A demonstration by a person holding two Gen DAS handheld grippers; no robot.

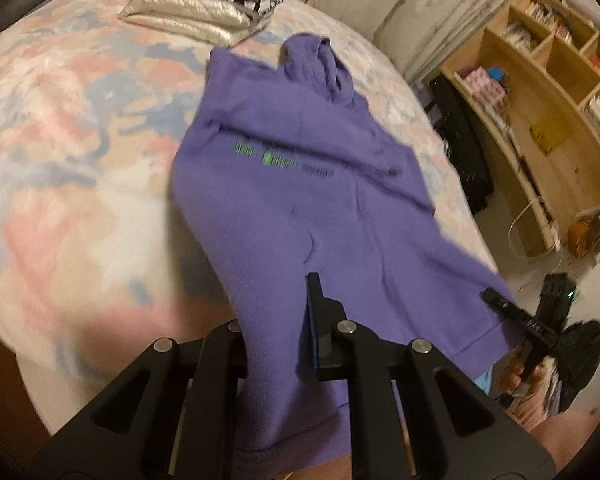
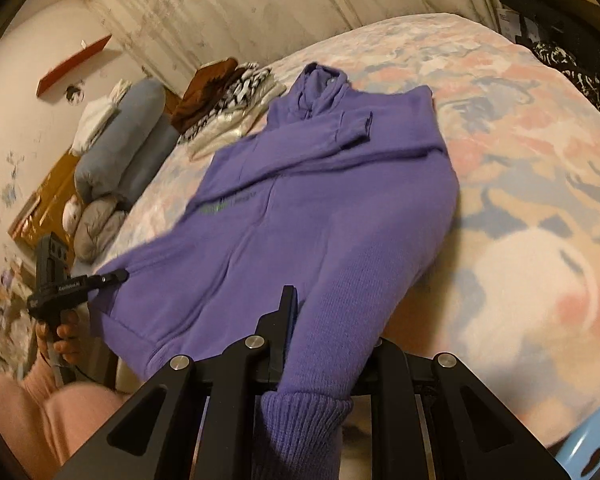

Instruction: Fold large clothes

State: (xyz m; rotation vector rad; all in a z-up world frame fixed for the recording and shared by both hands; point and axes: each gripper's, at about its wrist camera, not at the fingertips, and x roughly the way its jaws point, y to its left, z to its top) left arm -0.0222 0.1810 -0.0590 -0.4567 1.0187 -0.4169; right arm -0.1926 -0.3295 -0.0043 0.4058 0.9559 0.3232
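Observation:
A purple hoodie [image 1: 300, 168] lies on the bed with its hood at the far end and green print across the chest. It also shows in the right wrist view [image 2: 332, 200], with one sleeve folded across the chest. My left gripper [image 1: 276, 320] is shut on the hoodie's bottom hem; cloth hides its left finger. My right gripper [image 2: 320, 340] is shut on the hem's other corner, the ribbed edge hanging over the jaws. Each gripper shows in the other's view: the right one [image 1: 496, 300] and the left one [image 2: 116, 278], both at the hem.
The bed has a pastel patterned cover [image 1: 80, 140]. A stack of folded clothes [image 1: 204, 4] sits at the far end. A wooden shelf unit [image 1: 548, 92] stands right of the bed. Pillows [image 2: 120, 136] lie beside the bed by the wall.

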